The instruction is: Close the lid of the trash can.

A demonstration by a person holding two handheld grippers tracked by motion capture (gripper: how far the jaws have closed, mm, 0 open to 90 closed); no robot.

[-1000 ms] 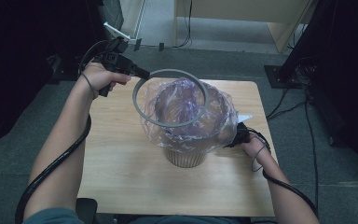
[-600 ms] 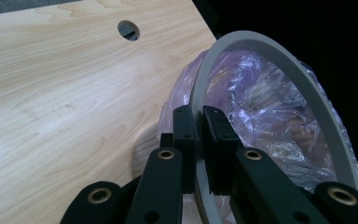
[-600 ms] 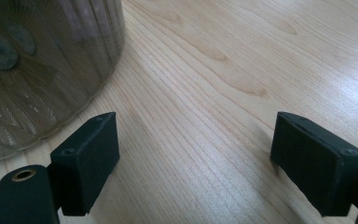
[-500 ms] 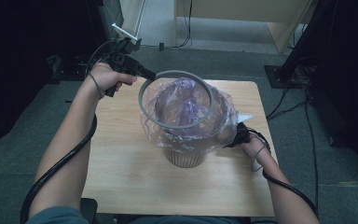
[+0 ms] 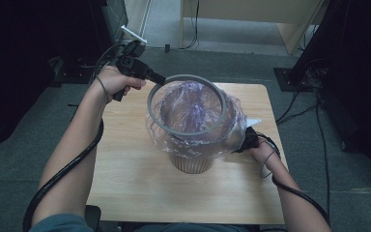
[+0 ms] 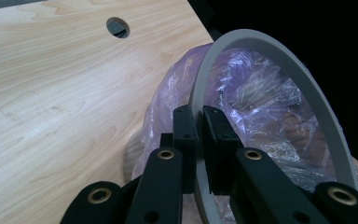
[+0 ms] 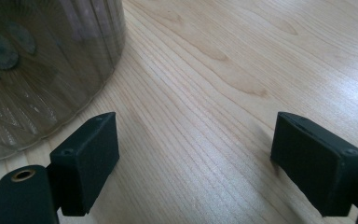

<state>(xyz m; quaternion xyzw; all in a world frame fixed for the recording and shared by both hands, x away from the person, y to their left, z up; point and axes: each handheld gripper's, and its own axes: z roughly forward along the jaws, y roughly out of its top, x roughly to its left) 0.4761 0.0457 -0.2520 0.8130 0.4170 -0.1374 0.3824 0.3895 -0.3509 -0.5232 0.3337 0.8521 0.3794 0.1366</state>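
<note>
A ribbed, translucent bin (image 5: 191, 163) stands in the middle of the wooden table (image 5: 125, 169), lined with a clear purple-tinted plastic bag (image 5: 193, 104) that spills over its mouth. A grey ring (image 5: 188, 133) hovers tilted just above the bag. My left gripper (image 5: 157, 80) is shut on the ring's far-left edge. In the left gripper view the pads (image 6: 198, 116) pinch the ring (image 6: 279, 51) in front of the bag (image 6: 261, 102). My right gripper (image 5: 244, 143) rests low by the bin's right side. It is open (image 7: 193, 144) over bare wood, with the bin wall (image 7: 42, 56) beside its left jaw.
A cable hole (image 6: 118, 27) is cut in the tabletop. Dark equipment (image 5: 29, 58) stands left of the table and black racks (image 5: 352, 72) to its right, with cables (image 5: 299, 113) across the grey carpet. A wooden unit (image 5: 251, 14) sits behind.
The left gripper and the grey ring have edged slightly to the right over the bin's mouth. The right gripper has stayed put.
</note>
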